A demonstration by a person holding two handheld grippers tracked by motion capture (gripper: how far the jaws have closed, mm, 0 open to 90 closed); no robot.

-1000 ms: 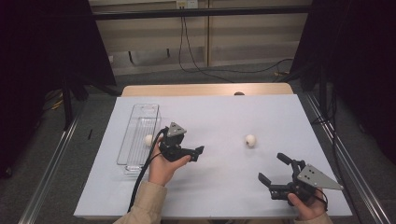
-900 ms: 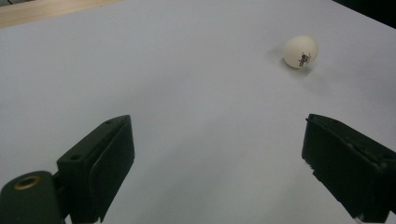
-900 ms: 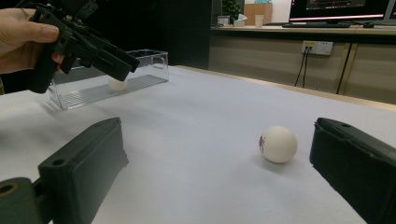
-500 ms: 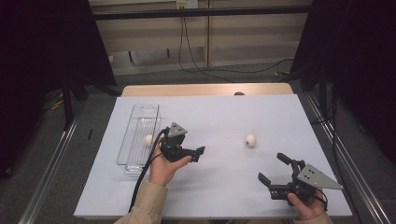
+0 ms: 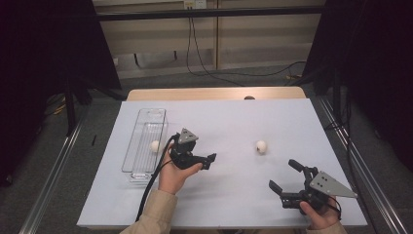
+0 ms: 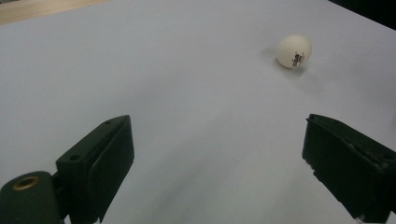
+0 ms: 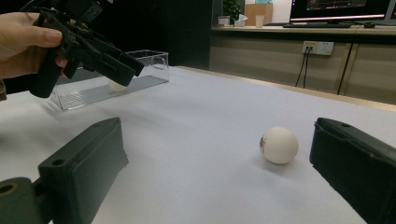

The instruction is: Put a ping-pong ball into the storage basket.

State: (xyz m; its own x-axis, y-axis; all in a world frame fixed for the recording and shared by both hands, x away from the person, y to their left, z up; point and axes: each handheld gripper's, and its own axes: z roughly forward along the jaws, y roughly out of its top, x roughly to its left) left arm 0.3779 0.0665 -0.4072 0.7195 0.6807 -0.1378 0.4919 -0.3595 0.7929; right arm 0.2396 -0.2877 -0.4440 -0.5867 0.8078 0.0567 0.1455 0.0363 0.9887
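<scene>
A white ping-pong ball (image 5: 261, 146) lies on the white table (image 5: 234, 122), a little right of the middle of the high view. Nothing touches it. In the left gripper view the same ball (image 6: 293, 50) sits in the upper right, well apart from the jaws, with small dark print on its side.

The left gripper (image 5: 207, 161) is held just above the table near the middle of the high view, and its jaws are spread wide with only bare table between them.

The right gripper (image 5: 285, 176) is in the lower right of the high view. Its jaws are spread wide too (nothing is pinched). In the right gripper view the ball (image 7: 279, 144) rests near the right-hand jaw, not touching it.

A clear plastic box (image 5: 144, 146) stands at the left of the high view, and a second white ball (image 5: 155, 146) lies inside it.
</scene>
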